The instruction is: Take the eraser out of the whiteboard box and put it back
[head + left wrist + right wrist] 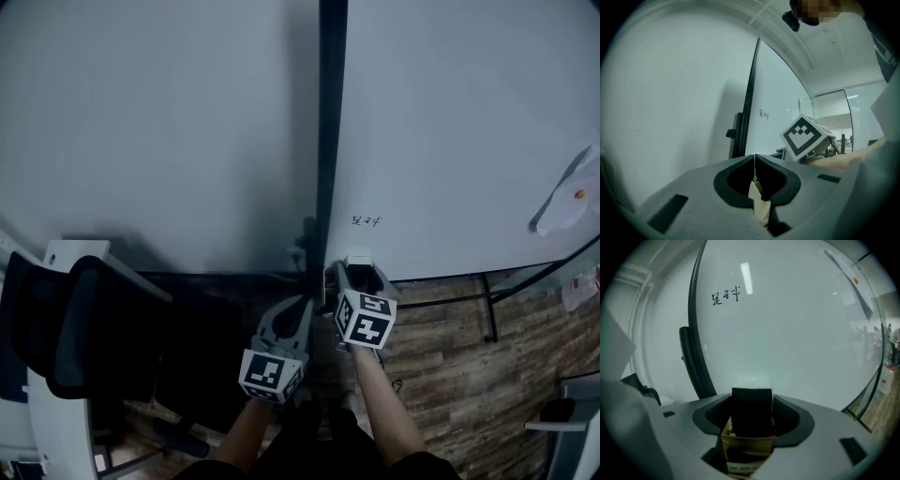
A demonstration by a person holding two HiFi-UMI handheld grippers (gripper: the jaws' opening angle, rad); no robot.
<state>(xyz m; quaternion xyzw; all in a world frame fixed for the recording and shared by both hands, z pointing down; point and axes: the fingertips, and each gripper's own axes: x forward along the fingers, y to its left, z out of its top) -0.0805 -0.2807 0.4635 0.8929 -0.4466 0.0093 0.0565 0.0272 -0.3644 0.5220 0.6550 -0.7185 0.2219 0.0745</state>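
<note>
The black eraser stands upright in a small yellowish whiteboard box at the foot of the whiteboard. My right gripper is open, its jaws standing on either side of the eraser, close to its flanks. In the head view the right gripper points at the board's lower left corner, where the box shows as a pale patch. My left gripper hangs just left of it, in front of the dark board frame. Its jaws are shut, tips touching, with nothing held.
A black vertical frame post divides the white wall from the board. A black office chair stands at lower left. The board's stand legs cross the wooden floor. A white sheet hangs on the board at right.
</note>
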